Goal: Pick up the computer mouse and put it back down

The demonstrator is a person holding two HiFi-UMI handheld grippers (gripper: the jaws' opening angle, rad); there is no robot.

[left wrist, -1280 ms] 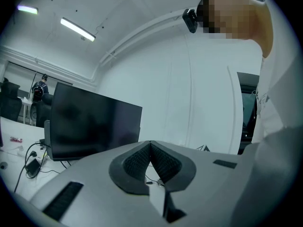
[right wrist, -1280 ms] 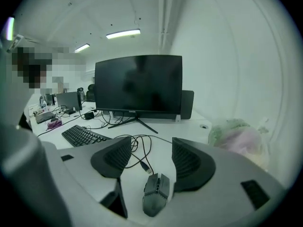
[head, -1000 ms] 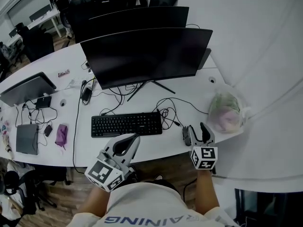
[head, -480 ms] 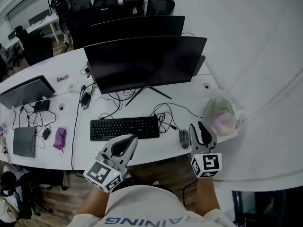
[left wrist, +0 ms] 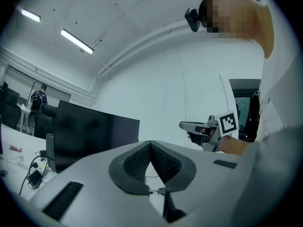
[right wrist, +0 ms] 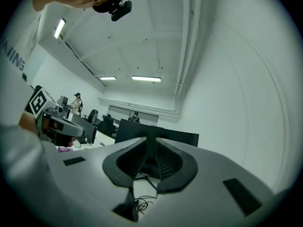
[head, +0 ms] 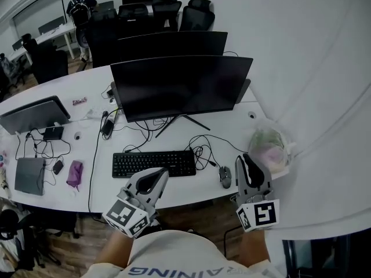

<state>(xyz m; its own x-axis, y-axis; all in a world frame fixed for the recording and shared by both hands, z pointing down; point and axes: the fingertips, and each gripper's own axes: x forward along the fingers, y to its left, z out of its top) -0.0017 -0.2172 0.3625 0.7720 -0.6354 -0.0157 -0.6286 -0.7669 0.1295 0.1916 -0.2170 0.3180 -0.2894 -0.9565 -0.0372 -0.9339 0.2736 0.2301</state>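
The dark computer mouse (head: 225, 177) lies on the white desk (head: 104, 184), right of the black keyboard (head: 153, 163), with its cable running off to the back. My right gripper (head: 244, 158) hangs raised just right of the mouse and clear of it. Its jaws are closing and stand nearly together, with nothing between them (right wrist: 150, 140). My left gripper (head: 164, 171) hovers over the desk's front edge below the keyboard. It is shut and empty, its tips meeting in the left gripper view (left wrist: 150, 143).
Two dark monitors (head: 181, 86) stand behind the keyboard, with tangled cables (head: 203, 149) under them. A plastic bag (head: 268, 146) sits at the desk's right end. A laptop (head: 32, 113), a grey tablet (head: 30, 175) and a purple pouch (head: 74, 174) lie at the left.
My right gripper has lifted up and away from the mouse, which stays on the desk, and its jaws have narrowed. The left gripper has barely moved.
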